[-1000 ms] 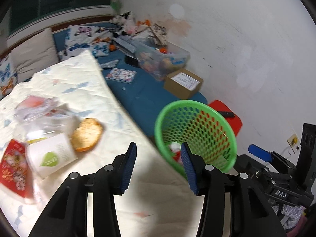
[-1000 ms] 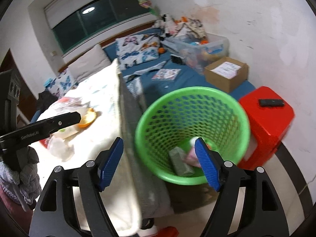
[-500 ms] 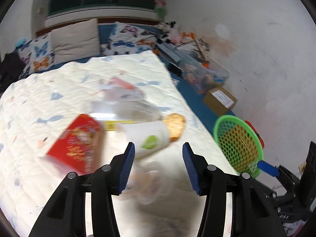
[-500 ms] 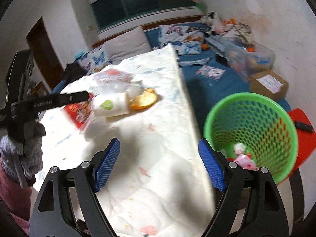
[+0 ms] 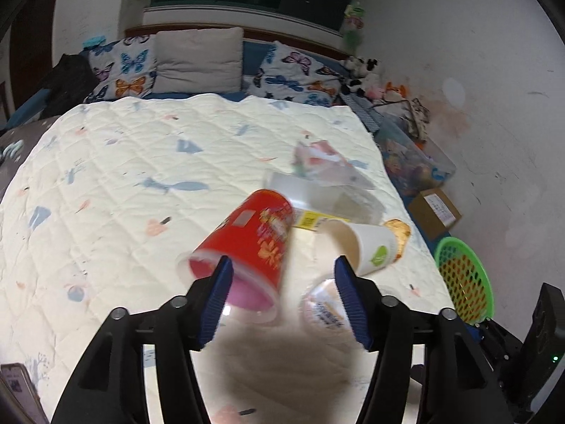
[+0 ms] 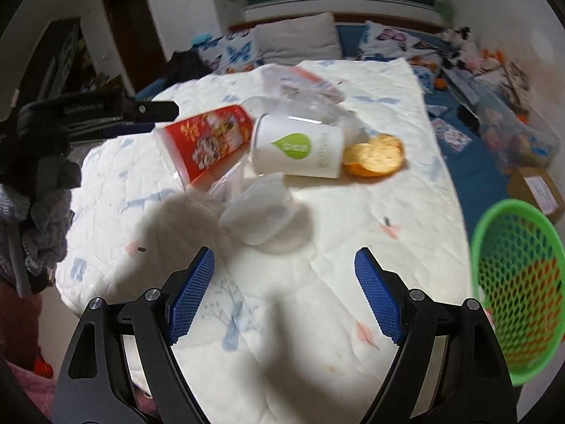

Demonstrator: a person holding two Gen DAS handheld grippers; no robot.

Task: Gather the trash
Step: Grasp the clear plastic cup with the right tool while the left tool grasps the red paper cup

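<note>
Left wrist view: the left claw (image 5: 282,296) is seen open above a pale quilted bed cover (image 5: 116,176), its jaws having just been opening. A red cup (image 5: 247,243) lies on its side on the cover, its mouth toward the camera and partly behind the left pad; the pads are not pressed on it. Beside it to the right a white paper cup (image 5: 367,243) with a green leaf mark lies tipped over, and a small clear lidded tub (image 5: 325,311) is seen blurred just in front of the right pad. Behind these, clear plastic packaging (image 5: 328,169) is piled, and a round orange cracker (image 5: 399,229) lies just beyond the white cup. A green mesh basket (image 5: 466,282) stands off the bed's right edge — well apart from the trash.

From the right wrist view, the right claw (image 6: 284,296) is held wide open over bare cover, nothing between its pads; its jaws opened further within the last second. The trash pile lies ahead of it, the basket (image 6: 519,282) at the right edge — the left claw (image 6: 141,113) shows at the upper left, near the red cup (image 6: 208,141).
</note>
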